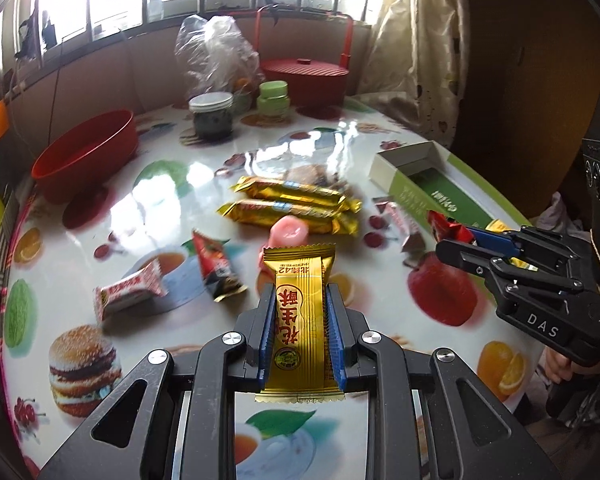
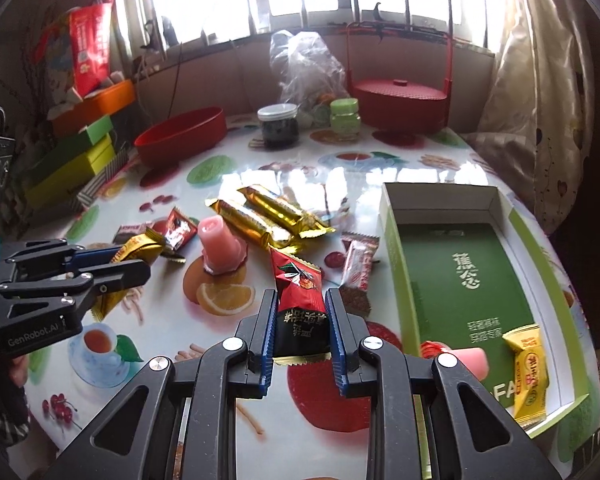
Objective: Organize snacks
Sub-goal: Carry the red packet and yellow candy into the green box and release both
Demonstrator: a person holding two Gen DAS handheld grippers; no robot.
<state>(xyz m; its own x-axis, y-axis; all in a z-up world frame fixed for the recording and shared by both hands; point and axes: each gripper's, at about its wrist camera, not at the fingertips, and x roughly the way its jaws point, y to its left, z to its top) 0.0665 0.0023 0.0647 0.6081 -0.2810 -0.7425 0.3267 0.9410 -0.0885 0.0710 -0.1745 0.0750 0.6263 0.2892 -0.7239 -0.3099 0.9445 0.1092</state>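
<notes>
Gripping a gold foil-wrapped candy (image 1: 299,320), the left gripper (image 1: 299,308) hangs left of the open green cardboard box (image 2: 460,280); beside that box, the right gripper (image 2: 300,312) clamps a red-and-black snack packet (image 2: 300,304).

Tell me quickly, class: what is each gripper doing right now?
Left gripper: closed on a gold snack packet.
Right gripper: closed on a red-and-black snack packet.
</notes>
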